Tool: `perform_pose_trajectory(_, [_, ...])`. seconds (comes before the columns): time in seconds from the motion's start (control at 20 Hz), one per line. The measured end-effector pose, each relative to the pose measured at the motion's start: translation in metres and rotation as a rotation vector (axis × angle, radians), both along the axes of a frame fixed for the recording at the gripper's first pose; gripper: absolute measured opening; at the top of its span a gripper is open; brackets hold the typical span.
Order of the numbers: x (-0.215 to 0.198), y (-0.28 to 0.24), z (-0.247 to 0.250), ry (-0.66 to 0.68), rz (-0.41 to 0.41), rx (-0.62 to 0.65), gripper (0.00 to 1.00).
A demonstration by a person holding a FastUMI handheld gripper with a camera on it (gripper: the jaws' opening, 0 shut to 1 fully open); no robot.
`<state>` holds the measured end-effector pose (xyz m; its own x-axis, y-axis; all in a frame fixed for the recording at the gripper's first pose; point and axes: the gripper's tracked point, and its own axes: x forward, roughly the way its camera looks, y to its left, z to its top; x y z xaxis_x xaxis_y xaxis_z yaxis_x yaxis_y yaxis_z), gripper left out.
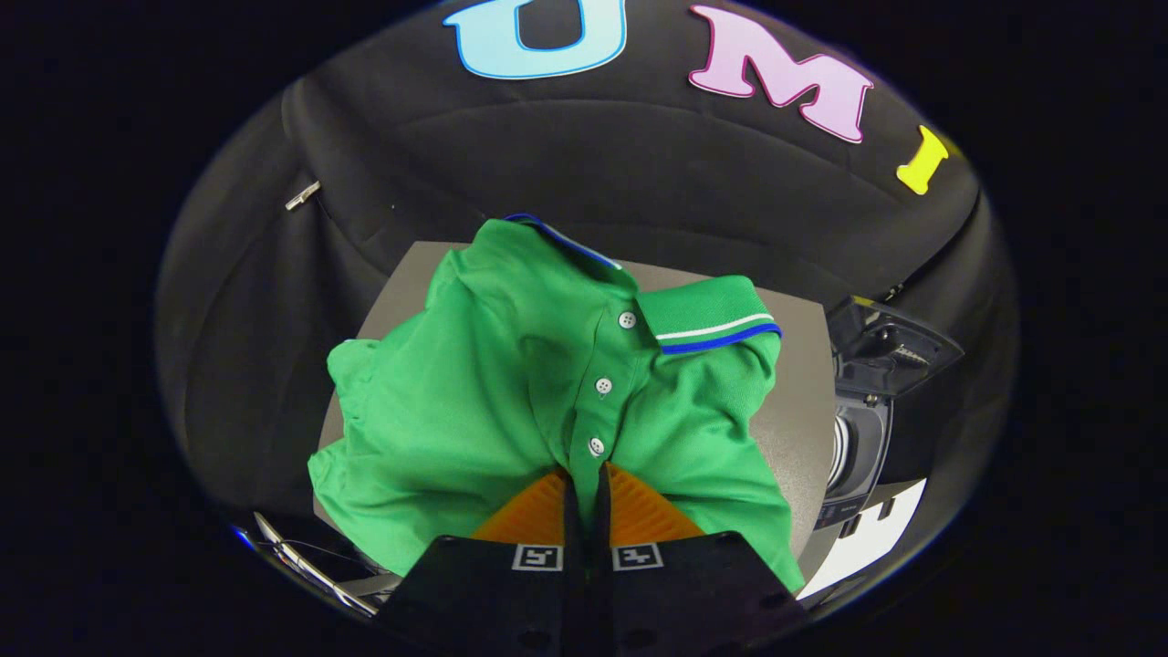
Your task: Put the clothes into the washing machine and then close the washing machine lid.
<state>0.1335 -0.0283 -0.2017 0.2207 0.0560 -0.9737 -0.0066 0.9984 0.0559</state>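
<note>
A green polo shirt [511,383] with white buttons and a blue-and-white trimmed collar hangs bunched straight ahead of my fingers, over a grey table [803,411]. My gripper [586,474] is shut on the shirt, pinching a fold of cloth at the button placket between both fingers. The small dark washing machine [867,411] stands past the table's right side, its lid [899,342] raised and its drum opening showing below the lid.
Black booth cloth hangs behind the table. A white sheet [867,543] lies under the washing machine. Thin metal bars or cables [301,561] run below the table's near left corner.
</note>
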Motion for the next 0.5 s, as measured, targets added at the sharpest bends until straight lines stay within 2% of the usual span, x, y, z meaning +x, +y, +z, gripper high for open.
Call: perform_pose_trajectory(0.5, [0.021, 0.000, 0.051, -0.109, -0.034, 0.136, 0.05])
